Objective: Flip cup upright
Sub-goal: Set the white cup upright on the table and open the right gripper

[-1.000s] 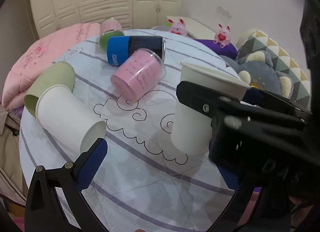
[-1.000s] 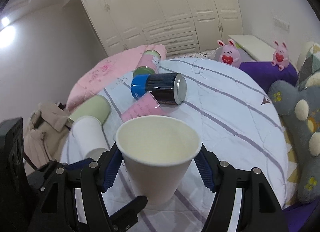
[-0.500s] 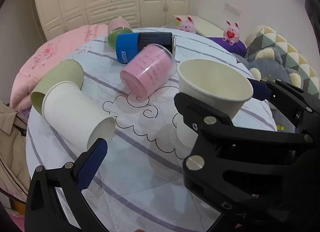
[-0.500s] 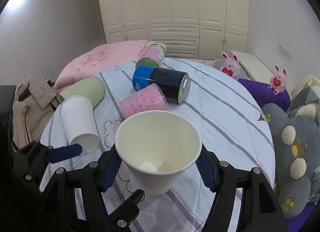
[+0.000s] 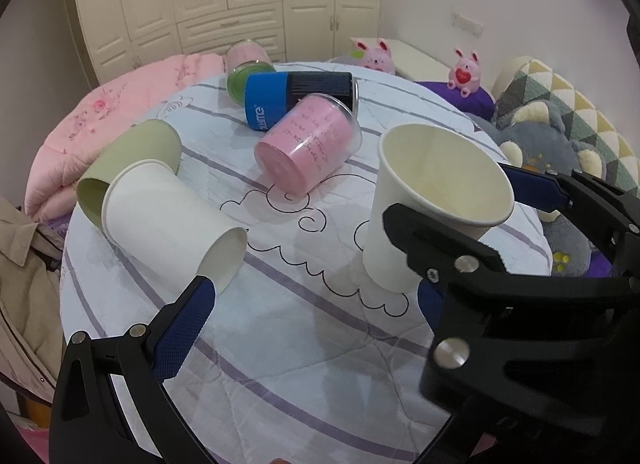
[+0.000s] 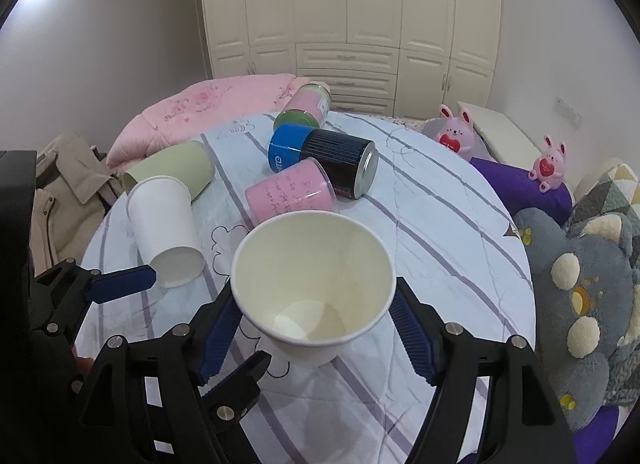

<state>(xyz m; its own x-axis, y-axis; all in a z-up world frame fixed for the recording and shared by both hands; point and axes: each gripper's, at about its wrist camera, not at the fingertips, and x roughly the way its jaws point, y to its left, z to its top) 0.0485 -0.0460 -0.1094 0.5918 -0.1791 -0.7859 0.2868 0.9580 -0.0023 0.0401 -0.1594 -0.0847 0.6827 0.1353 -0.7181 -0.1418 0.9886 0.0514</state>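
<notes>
Cup: the white paper cup (image 6: 314, 288) stands upright on the bench (image 6: 440, 232), mouth up, base on the striped cloth near your side of the round top.
Right hand-held gripper: your right hand-held gripper (image 6: 316, 328) brackets the cup, one blue pad (image 6: 218, 330) on each side below the rim. In the right wrist view both pads sit just off the wall, so it reads as released, though contact low on the cup is hidden by the rim.
Left hand-held gripper: your left hand-held gripper (image 5: 304, 320) is spread wide and holds nothing. Its left finger (image 5: 180, 328) sits just in front of the mouth of the lying white cup (image 5: 168, 227); its right finger is hidden behind the right gripper's frame.
Neighbours: the lying white cup rests against a green cup (image 5: 132, 159), both on their sides at the left edge. A pink cup (image 5: 310, 145), a blue-capped can (image 5: 298, 99) and a green-lidded jar (image 5: 246, 71) lie clustered toward the far side.
Open room: bare cloth lies between the upright cup and the lying white cup, and along the near edge under both grippers.
Right edge: the cup stands near it; grey plush (image 6: 580, 284) lies just past that edge.
</notes>
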